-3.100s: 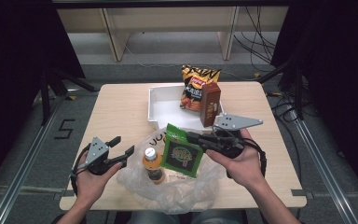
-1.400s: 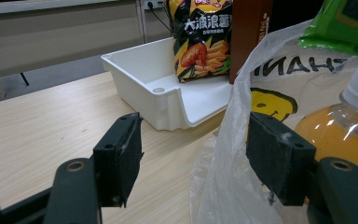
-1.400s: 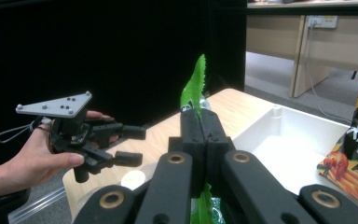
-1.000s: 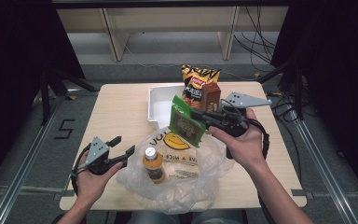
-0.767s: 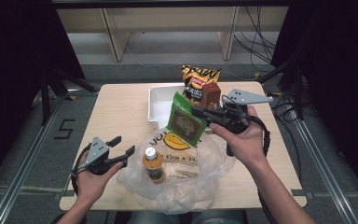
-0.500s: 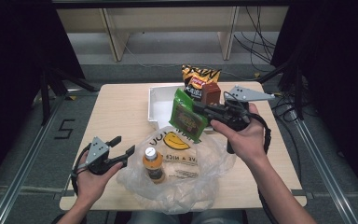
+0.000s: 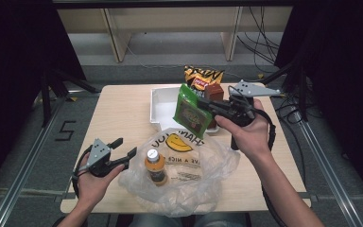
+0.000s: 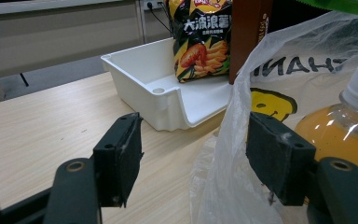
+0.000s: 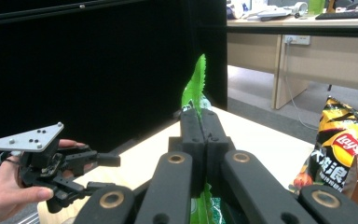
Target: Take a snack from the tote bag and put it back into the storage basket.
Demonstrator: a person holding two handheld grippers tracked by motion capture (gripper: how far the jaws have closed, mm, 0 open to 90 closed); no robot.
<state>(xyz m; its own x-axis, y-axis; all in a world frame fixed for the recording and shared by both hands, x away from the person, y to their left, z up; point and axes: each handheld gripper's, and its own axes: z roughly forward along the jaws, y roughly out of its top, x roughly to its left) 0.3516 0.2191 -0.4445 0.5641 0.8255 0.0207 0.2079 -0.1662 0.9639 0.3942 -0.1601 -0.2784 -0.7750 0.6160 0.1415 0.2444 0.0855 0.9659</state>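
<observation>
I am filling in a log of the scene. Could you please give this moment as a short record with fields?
held item: green snack packet, lifted above the table
right gripper: shut on the packet's edge
left gripper: open, a fold of the plastic bag between its jaws
in the bag: orange drink bottle, upright
white tray: holds a chips bag and a brown box

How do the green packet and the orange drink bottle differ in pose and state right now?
The green packet hangs in the air above the white tray, clamped in the right tool; the orange drink bottle stands upright on the plastic bag, ungripped. The packet is flat and soft, the bottle rigid with a white cap. Both are over the table.
</observation>
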